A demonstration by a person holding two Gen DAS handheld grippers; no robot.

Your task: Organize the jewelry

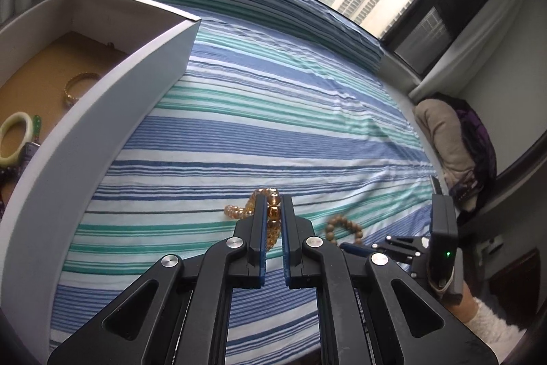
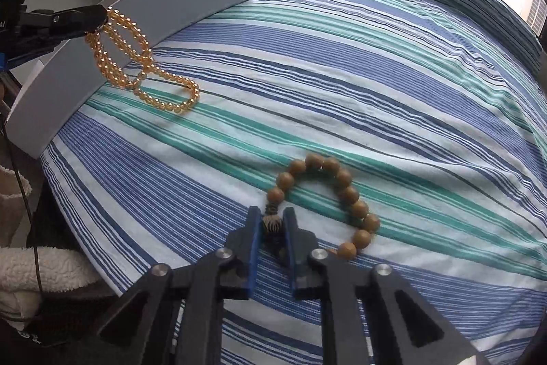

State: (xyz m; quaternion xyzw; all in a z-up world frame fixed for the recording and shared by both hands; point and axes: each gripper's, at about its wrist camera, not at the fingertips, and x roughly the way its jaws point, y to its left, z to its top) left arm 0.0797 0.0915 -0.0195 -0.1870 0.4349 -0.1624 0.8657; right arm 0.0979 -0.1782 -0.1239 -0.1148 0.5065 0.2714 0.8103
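Nearest, the left gripper [image 1: 273,211] is clenched on an amber bead strand [image 2: 136,64], whose lower loops trail onto the striped bedsheet [image 2: 376,74] beside a white box [image 1: 102,132] at the gripper's left. Rightward, the right gripper [image 2: 271,221] grasps the tassel bead of a wooden bead bracelet [image 2: 342,197] lying on the sheet.

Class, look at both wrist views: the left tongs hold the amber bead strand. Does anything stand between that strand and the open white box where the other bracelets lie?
Yes. The white box's near wall rises between the amber bead strand, shut in the left tongs, and the box floor. The strand's lower loop lies on the striped sheet, below the rim. Nothing else visible blocks the way.
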